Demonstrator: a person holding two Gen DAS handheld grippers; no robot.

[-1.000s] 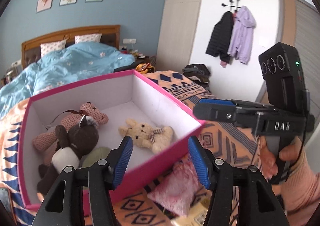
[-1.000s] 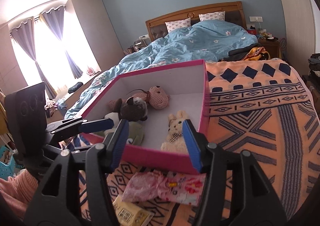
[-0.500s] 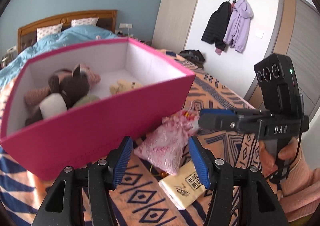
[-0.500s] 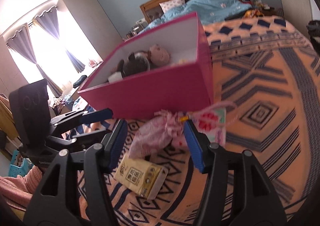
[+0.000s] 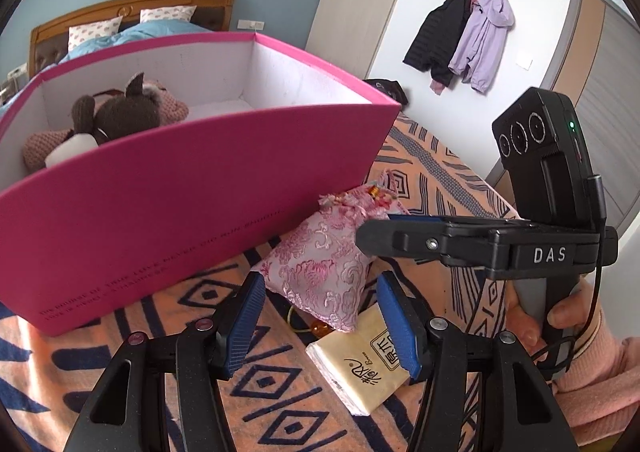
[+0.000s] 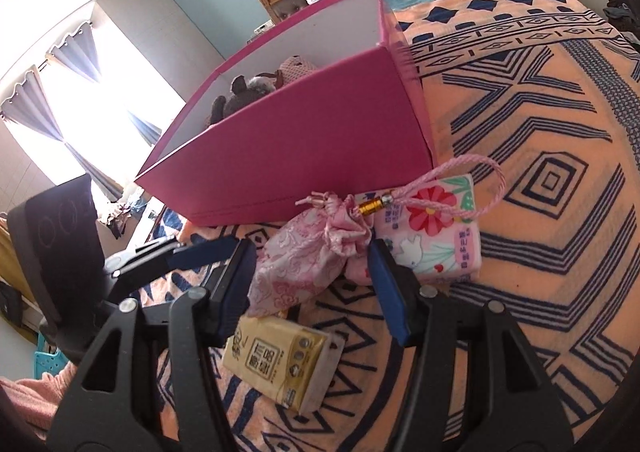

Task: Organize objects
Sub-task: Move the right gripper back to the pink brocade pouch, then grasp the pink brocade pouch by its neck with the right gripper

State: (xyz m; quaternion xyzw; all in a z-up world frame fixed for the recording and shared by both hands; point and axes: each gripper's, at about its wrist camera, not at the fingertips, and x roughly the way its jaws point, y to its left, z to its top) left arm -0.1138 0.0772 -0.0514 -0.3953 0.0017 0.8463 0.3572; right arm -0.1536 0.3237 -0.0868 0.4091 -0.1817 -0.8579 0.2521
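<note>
Where right tongs (image 5: 374, 234) read "DAS", yellow tissue pack (image 5: 362, 366), pink box (image 5: 180, 219)

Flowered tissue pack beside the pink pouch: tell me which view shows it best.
The right wrist view: the flowered tissue pack lies almost fully visible, right of the pink pouch. In the left wrist view the pouch and right gripper hide nearly all of it.

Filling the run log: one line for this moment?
left hand-held gripper: open | right hand-held gripper: open | between both: pink pouch, unheld | pink box: plush toys inside
</note>
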